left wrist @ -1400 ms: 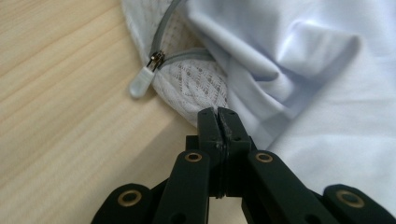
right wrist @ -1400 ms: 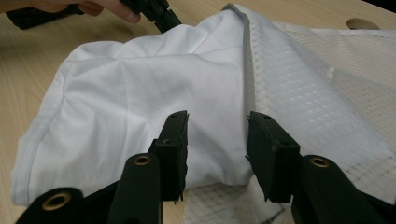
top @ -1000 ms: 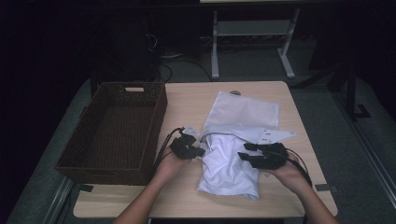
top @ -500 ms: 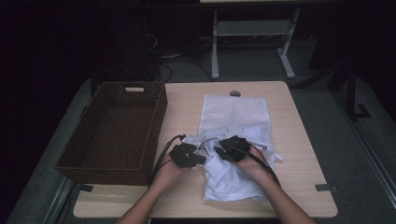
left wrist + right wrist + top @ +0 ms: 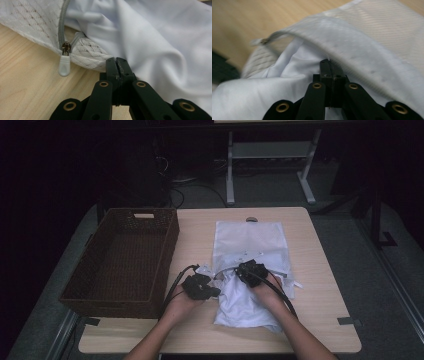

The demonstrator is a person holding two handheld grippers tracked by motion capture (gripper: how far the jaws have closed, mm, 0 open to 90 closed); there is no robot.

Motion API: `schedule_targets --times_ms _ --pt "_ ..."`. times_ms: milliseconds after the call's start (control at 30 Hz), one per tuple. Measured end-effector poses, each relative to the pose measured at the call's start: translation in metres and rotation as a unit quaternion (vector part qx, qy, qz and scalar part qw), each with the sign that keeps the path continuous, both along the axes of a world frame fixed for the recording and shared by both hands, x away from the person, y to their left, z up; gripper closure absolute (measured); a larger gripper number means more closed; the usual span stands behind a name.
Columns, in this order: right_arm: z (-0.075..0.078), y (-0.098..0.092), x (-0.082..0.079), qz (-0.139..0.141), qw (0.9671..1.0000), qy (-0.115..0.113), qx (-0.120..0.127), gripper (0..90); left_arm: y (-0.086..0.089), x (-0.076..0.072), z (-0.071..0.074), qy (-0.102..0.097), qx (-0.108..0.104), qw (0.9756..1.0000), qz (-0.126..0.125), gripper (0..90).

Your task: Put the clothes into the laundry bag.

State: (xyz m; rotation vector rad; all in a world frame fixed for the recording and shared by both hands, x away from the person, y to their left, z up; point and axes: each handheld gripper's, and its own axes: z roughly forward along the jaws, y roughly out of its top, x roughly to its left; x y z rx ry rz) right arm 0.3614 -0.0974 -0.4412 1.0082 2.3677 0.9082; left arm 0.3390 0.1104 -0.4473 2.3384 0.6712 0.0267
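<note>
Both claws are down on the laundry at the near middle of the desk (image 5: 320, 270). The left claw (image 5: 116, 61) is clamped tight on the mesh bag (image 5: 91, 53) at its opening edge, just beside the zipper pull (image 5: 64, 65). The right claw (image 5: 328, 62) has just been closing and now pinches the bag's upper edge, right where the white garment (image 5: 249, 97) pokes out. From above, the garment (image 5: 245, 307) spills from the bag (image 5: 250, 242) toward the person. A wicker basket (image 5: 80, 287) sits at the left.
</note>
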Motion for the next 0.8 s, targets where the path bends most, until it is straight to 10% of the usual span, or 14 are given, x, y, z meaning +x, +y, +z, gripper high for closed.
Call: schedule_targets --times_ms 333,567,667,800 --pt "0.019 -0.022 -0.022 0.068 0.9935 0.046 0.079 60.3 0.001 0.002 -0.004 0.005 -0.003 1.0000 0.003 89.3" --pt "0.019 -0.002 -0.049 0.110 0.9897 0.054 0.075 41.6 0.001 0.002 -0.003 0.005 -0.003 1.0000 0.004 89.3" --pt "0.011 0.006 -0.047 0.112 0.9900 0.061 0.059 46.3 0.001 0.001 -0.003 0.003 -0.003 1.0000 0.003 89.3" --pt "-0.004 0.013 -0.044 0.101 0.9929 0.063 0.005 77.6 0.002 0.002 -0.004 0.005 0.000 1.0000 0.000 89.4"
